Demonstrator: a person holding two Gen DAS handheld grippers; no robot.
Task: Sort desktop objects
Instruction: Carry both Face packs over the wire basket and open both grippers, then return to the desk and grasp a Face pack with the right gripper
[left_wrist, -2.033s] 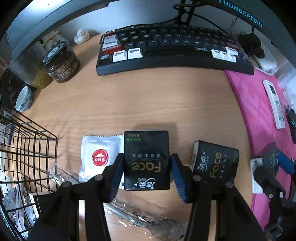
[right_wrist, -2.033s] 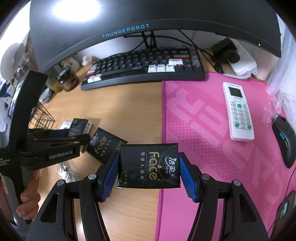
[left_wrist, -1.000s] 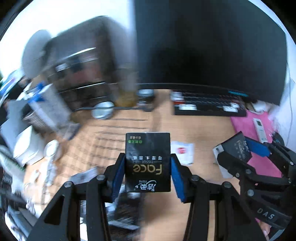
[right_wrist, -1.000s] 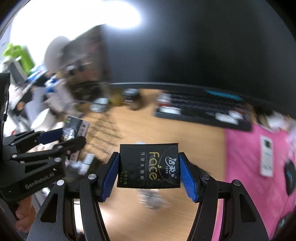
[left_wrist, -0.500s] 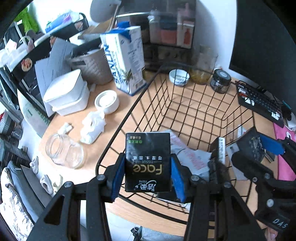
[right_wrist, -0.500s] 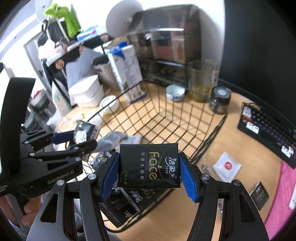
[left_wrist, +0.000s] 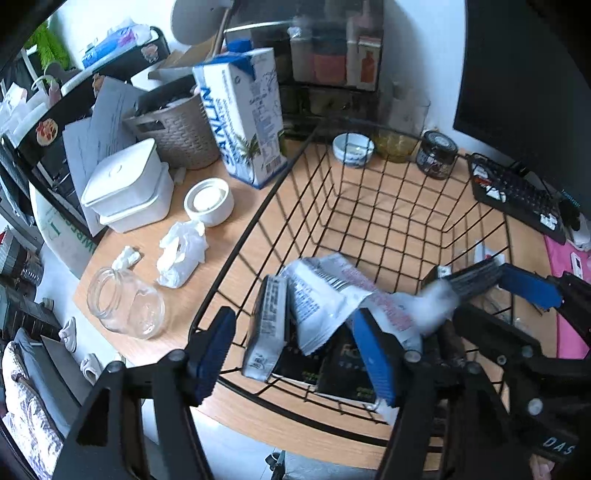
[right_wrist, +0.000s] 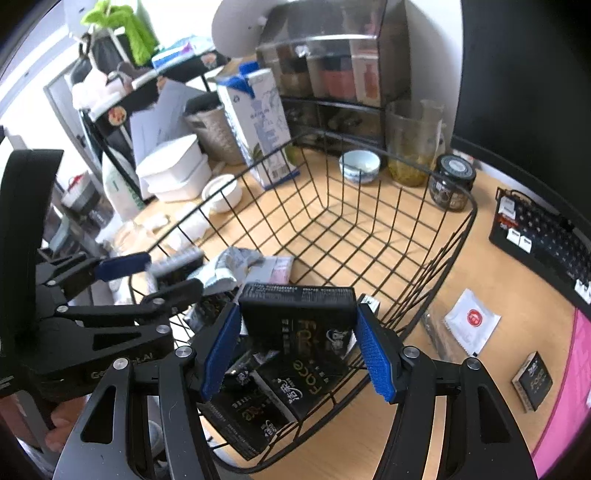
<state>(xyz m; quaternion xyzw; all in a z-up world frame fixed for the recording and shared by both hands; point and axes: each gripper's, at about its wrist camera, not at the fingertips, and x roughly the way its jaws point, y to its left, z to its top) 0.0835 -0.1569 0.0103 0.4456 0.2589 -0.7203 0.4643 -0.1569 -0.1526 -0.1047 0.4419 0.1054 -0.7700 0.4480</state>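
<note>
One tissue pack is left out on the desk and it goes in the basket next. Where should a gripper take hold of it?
Judging from the right wrist view, the black tissue pack lies flat beside the pink mat, apart from the white sachet. Come from above and pinch its two long sides; the flat pose leaves only thin edges to grip.

We see our right tool (right_wrist: 297, 350) spread over the wire basket (right_wrist: 458, 240), a black tissue pack (right_wrist: 297, 308) loose between its blue pads, more packs (right_wrist: 295, 384) piled below, our left tool (right_wrist: 147, 275) alongside.
</note>
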